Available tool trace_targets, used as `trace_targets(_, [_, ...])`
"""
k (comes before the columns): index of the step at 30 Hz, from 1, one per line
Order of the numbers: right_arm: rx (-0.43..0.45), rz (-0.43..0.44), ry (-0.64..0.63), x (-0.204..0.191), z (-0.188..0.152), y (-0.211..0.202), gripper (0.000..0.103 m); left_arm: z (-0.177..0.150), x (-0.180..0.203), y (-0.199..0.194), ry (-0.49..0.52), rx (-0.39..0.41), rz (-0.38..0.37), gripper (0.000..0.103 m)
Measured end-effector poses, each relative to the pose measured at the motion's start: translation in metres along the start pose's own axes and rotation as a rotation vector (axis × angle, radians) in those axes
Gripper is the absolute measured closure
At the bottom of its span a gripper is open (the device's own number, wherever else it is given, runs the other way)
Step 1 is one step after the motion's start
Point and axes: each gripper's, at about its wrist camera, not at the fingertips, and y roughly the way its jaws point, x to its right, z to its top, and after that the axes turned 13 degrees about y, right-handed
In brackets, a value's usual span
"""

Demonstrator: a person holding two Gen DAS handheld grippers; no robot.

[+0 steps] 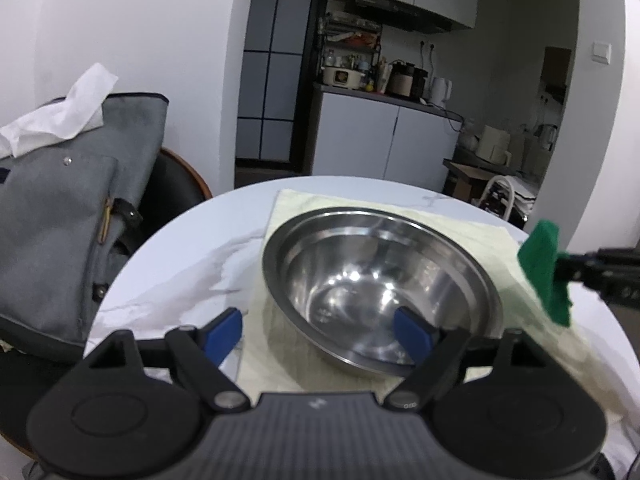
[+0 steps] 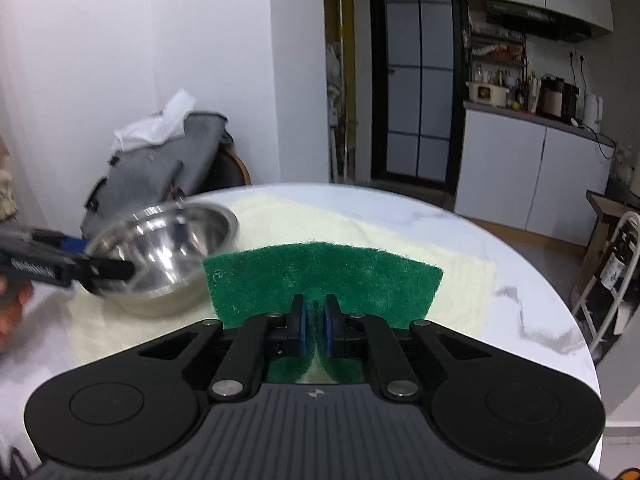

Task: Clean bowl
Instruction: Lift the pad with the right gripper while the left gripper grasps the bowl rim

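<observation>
Right wrist view: the green scouring pad is pinched by the right hand-held gripper; the left hand-held gripper, spread wide, straddles the bowl rim at six o'clock; scrubbing inside is called for next.

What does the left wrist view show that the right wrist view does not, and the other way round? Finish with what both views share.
Only the left wrist view: the bowl's shiny inside from above, with the left claw wide open at its near rim.

Only the right wrist view: the right claw shut on the green scouring pad, and the edge of a hand at far left.

Both: the steel bowl on a pale cloth, the marble table and the grey bag.
</observation>
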Motion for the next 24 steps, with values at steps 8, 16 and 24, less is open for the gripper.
trace_targets(8, [0.017,0.12,-0.065,-0.029,0.011,-0.004,0.094,0.0,-0.005,-0.003,-0.015,0.001,-0.04,0.018])
trace_targets(16, [-0.003,0.19,-0.125,-0.054,0.014,0.002,0.094,0.002,-0.005,-0.001,-0.006,-0.003,-0.106,0.039])
trace_targets(24, [-0.044,0.2,-0.151,-0.063,0.009,0.01,0.094,0.005,-0.003,-0.004,0.021,0.022,-0.1,0.068])
